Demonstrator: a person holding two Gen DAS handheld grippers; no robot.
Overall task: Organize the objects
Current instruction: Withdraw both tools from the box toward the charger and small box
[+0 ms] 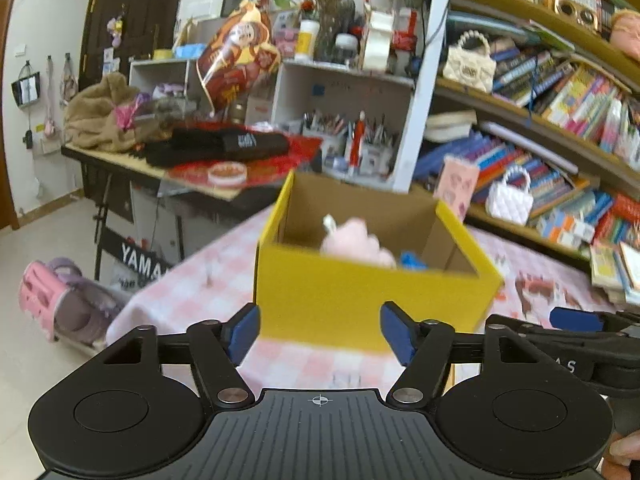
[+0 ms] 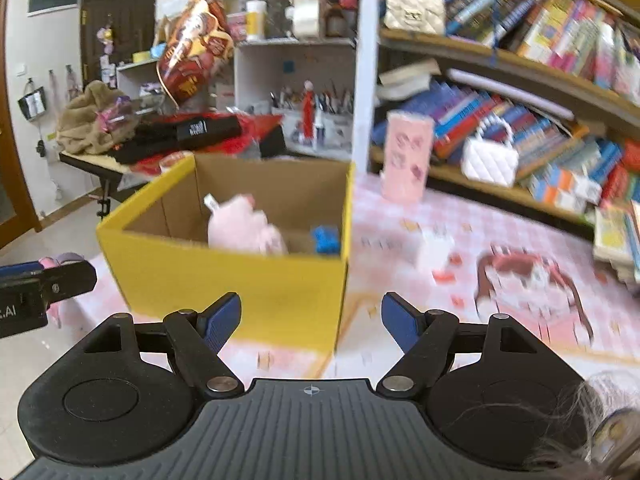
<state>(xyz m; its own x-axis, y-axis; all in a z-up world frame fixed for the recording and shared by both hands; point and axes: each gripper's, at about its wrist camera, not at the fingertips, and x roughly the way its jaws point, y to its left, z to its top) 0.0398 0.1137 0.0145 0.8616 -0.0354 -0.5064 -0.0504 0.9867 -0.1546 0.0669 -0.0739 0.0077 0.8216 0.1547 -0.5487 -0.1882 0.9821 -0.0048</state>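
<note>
I'm holding my left gripper [image 1: 320, 330] released, empty | right gripper [image 2: 311, 320] likewise spread, empty | both are facing the yellow box [image 1: 360, 300] on the checked cloth [image 1: 180, 300], plush [image 2: 244, 226] and blue toy [image 2: 326, 240] lying inside | only the right view is showing a pink box [image 2: 407, 156] and a small white item [image 2: 436, 250], right of the yellow box.

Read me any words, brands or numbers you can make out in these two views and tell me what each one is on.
"YAMA", cut off: black keyboard stand.
"AS", partial: right gripper body.
".AI", partial: left gripper body.
White print on the black bag: blurred.
Snack bag, book spines, pink box: unreadable.
</note>
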